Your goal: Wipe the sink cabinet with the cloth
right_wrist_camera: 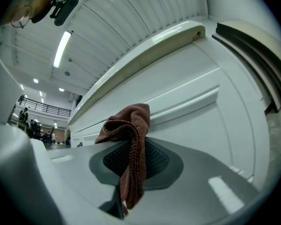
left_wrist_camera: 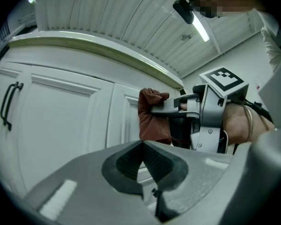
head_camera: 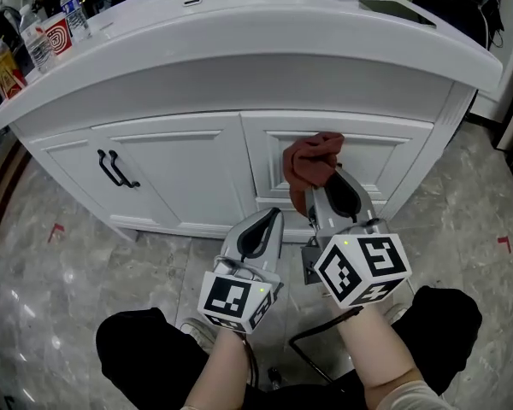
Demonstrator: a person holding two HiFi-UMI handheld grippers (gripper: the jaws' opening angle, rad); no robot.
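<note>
Right gripper view: right tongs (right_wrist_camera: pixel 133 158) clamp cloth (right_wrist_camera: pixel 126 121); left gripper view shows left tongs (left_wrist_camera: pixel 141 153) closed, empty.

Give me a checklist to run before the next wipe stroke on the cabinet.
1. Cloth gripped: ok, the right tongs are shut on it.
2. Cloth spread for wiping: not ok, it is bunched and hangs in a fold.
3. Cloth pressed on the right door: cannot tell, it is in front of the panel but contact is not clear.
4. Left tongs out of the way: ok, shut, empty, low and left of the cloth.
5. Handles clear of the stroke: ok, on the left door, apart from the cloth.
</note>
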